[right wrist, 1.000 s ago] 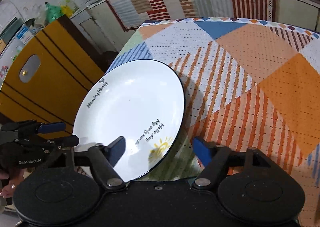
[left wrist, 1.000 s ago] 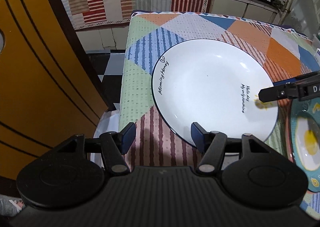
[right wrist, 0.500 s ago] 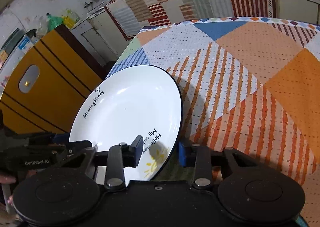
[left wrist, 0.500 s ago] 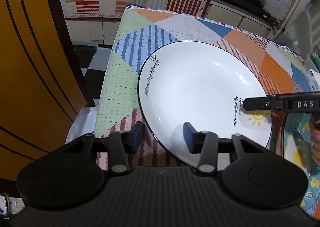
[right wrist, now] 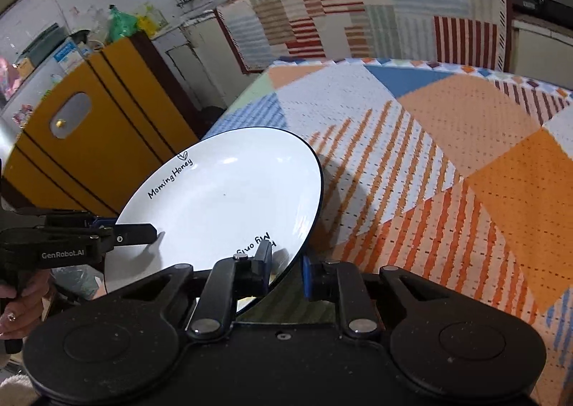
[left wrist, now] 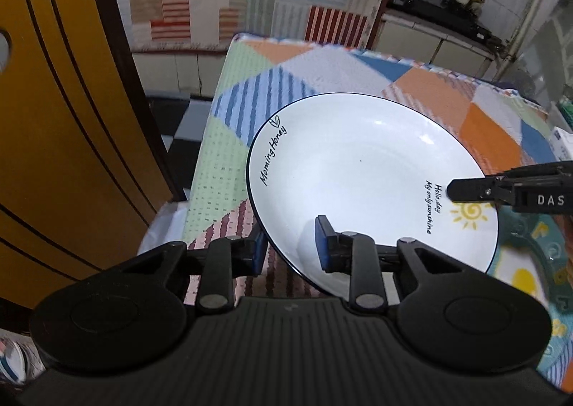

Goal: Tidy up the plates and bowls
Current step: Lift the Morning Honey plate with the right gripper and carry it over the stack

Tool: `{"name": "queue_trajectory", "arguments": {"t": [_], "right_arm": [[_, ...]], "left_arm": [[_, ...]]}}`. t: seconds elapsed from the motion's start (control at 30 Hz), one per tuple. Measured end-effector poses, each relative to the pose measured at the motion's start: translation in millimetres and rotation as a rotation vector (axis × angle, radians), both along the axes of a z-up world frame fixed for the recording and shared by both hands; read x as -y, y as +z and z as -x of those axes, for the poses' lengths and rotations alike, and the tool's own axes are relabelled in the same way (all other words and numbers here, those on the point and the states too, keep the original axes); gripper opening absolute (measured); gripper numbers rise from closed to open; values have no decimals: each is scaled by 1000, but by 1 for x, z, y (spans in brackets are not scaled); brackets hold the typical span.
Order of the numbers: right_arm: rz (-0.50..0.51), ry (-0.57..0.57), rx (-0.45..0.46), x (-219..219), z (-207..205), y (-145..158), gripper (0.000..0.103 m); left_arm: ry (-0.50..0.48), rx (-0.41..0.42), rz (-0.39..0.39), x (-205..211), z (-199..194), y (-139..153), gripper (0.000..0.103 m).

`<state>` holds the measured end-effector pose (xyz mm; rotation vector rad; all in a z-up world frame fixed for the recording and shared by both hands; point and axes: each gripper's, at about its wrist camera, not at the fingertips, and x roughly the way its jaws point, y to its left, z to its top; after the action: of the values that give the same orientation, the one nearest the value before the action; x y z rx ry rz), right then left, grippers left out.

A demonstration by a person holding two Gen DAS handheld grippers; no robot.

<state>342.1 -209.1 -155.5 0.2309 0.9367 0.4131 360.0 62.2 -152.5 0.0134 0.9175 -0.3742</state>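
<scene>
A white plate [left wrist: 358, 169] with a dark rim and black lettering lies between both grippers over the patchwork tablecloth [left wrist: 322, 76]. My left gripper [left wrist: 290, 245] straddles its near left rim. Its jaws are closing with the rim between them, and a little gap still shows at the right pad. In the right wrist view the plate [right wrist: 229, 191] is tilted, with a shadow on the cloth beside it. My right gripper [right wrist: 286, 270] is shut on its near rim. One of the left gripper's fingers [right wrist: 136, 228] lies over the plate's far left edge.
A teal patterned plate [left wrist: 530, 262] with a fried-egg picture sits under the white plate's right side. A yellow cabinet [left wrist: 71, 155] stands close to the table's left edge. The cloth [right wrist: 465, 119] stretches away to the right. A hand [right wrist: 21, 298] grips the left tool.
Both pairs of jaws have narrowed around the plate's rim, and the right pair has clamped it. The plate now tilts up off the cloth on the right gripper's side.
</scene>
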Motion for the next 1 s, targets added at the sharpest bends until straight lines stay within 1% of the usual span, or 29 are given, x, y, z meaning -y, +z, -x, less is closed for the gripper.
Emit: {"name": "queue_trajectory", "arguments": {"t": [0.13,0.27,0.37,0.47,0.57,0.67,0.83,1.0], "right_arm": [[-15,3,30,4,17,21,21],[-12,2,59,11,40,44,22],[-6,6,102,23,63,61,22],[8,1,112,36,81,75,22],[32,-9,117,48,101,82,22],[33,-38,98,65,120,82,22],[30,-94,52,88,150,68,22],[30,-136,8,101,168,50,22]], "left_arm": [[-25,32,-11,4,20,28,26],[-88,59,-17,14,43,53,27],[-121,55,4,24,58,66,27],[-142,43,14,39,72,74,27],[-169,23,22,54,84,74,27],[-208,-3,17,72,96,71,28],[-254,-60,9,95,108,57,28],[-288,-107,-14,110,115,43,28]]}}
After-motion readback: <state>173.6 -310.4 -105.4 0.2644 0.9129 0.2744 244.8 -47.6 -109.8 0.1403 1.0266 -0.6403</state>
